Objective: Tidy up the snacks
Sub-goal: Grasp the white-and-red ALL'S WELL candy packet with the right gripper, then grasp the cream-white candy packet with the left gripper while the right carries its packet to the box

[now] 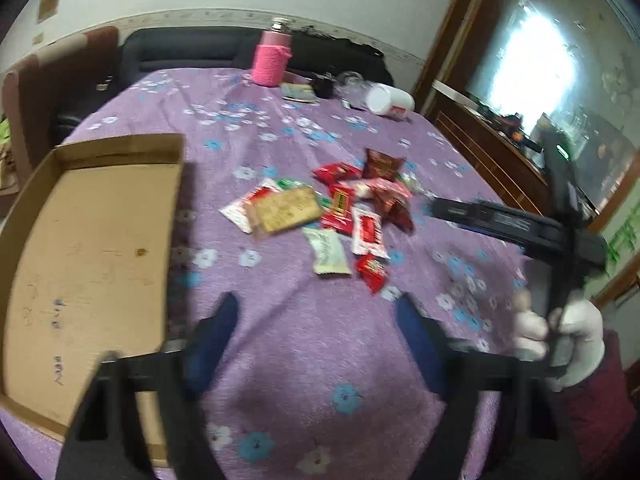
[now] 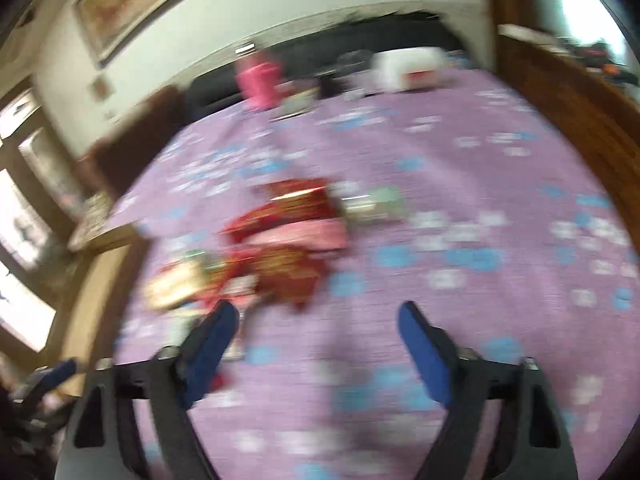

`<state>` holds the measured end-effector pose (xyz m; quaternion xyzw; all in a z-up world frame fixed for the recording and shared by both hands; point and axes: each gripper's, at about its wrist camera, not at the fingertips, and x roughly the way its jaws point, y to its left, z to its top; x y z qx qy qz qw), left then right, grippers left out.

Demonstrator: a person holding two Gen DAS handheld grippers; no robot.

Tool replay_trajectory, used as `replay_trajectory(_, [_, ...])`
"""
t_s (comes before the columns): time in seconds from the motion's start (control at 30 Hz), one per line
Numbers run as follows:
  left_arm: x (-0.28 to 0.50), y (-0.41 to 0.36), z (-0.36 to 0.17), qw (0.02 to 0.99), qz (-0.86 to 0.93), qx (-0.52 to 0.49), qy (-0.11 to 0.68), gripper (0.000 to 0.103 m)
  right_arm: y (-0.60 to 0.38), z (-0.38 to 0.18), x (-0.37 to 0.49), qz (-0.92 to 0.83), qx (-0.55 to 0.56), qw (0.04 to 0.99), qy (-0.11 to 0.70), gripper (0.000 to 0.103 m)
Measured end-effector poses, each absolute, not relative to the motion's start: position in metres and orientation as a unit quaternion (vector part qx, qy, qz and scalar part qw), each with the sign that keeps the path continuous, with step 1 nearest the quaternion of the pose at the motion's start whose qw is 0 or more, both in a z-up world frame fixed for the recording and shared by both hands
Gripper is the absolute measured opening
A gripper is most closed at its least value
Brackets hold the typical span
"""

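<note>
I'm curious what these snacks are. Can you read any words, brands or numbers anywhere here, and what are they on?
None can be read for certain.
Snack wrappers: printing shows, too blurred to read.
Cardboard box: faint blue handwritten marks on the floor, illegible.
White jar: red label patch, too small to read.
Right wrist view: blurred throughout.

cloth (image 1: 304, 344): purple floral fabric, matt, faintly nubbly
box (image 1: 92, 240): brown cardboard, matt, scuffed and pen-marked
snacks (image 1: 344, 208): glossy plastic wrappers, red, white and tan
bottle (image 1: 271, 60): pink knitted sleeve, rough; shiny metal cap
jar (image 1: 390, 99): smooth white plastic
claw pads (image 2: 420, 344): matt blue, on black plastic arms
glove (image 1: 576, 332): white cloth
</note>
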<state>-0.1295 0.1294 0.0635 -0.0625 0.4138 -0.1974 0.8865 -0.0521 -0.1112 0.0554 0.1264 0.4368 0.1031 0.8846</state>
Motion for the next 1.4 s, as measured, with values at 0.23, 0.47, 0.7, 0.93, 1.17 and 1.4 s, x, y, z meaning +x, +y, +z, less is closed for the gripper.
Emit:
replay_trajectory(0.23, [-0.121, 0.121, 0.061, 0.874, -0.215, -0.049, 0.432, 0.039, -0.046, 0.018, -0.018, 0.095, 0.074, 0.866, 0.486, 0.046])
replay_trajectory(0.47, [-0.09, 0.102, 0.051, 0.862, -0.223, -0.044, 0.453, 0.039, -0.076, 0.021, -0.03, 0.081, 0.081, 0.87, 0.48, 0.023])
replay_trajectory(0.7, [-0.05, 0.074, 0.028, 0.85, -0.226, -0.04, 0.475, 0.039, -0.106, 0.016, -0.049, 0.078, 0.088, 0.873, 0.474, 0.023])
replay_trajectory(0.93, [-0.036, 0.066, 0.01, 0.848, -0.207, -0.031, 0.487, 0.017, -0.107, 0.015, -0.056, 0.079, 0.086, 0.881, 0.459, 0.023])
replay_trajectory(1.17, [-0.043, 0.074, 0.021, 0.855, -0.217, -0.048, 0.468, 0.002, -0.107, 0.016, -0.061, 0.068, 0.095, 0.885, 0.45, 0.023])
replay_trajectory(1.4, [-0.06, 0.083, 0.045, 0.865, -0.235, -0.071, 0.437, 0.0, -0.117, 0.026, -0.081, 0.059, 0.11, 0.892, 0.435, 0.023])
